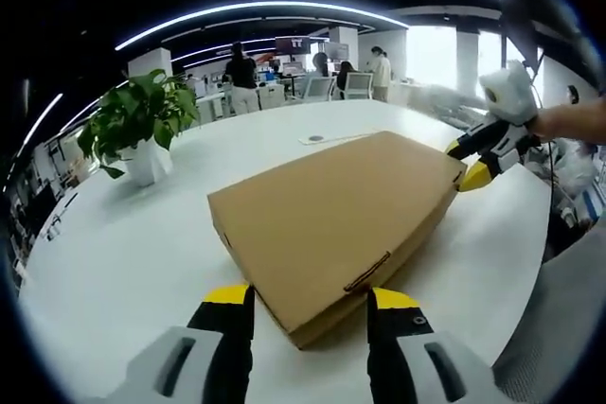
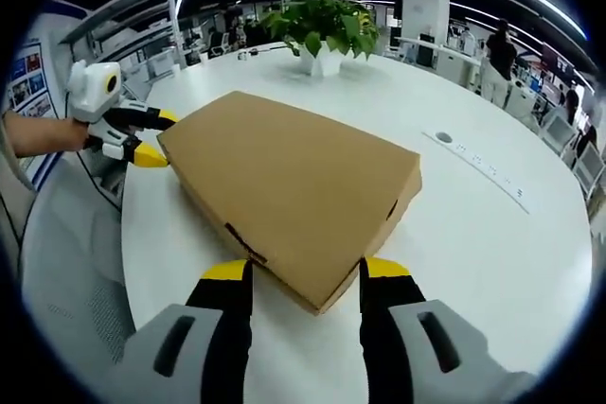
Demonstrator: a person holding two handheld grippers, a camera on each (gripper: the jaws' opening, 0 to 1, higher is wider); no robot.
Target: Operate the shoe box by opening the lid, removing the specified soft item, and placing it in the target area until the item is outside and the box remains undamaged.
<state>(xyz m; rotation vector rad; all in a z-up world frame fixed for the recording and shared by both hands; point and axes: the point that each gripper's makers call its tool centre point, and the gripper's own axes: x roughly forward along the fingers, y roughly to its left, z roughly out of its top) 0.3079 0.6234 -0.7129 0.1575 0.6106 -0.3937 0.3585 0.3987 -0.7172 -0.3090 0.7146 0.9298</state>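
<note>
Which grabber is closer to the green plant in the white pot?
Left. The left gripper sits at the cardboard box corner on the potted plant side; the right gripper is across the box.

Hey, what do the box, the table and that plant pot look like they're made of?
Shoe box: matte brown cardboard, with folded edges and a tuck tab. Table: smooth white top, probably laminate, faintly glossy. Plant pot: plain white, ceramic or plastic; too small to tell.

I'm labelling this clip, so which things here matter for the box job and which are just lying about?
For the job:
- closed cardboard shoe box
- left hand-held gripper, open at one corner
- right hand-held gripper, open at the opposite corner

Just there:
- potted plant
- white table
- office chairs
</note>
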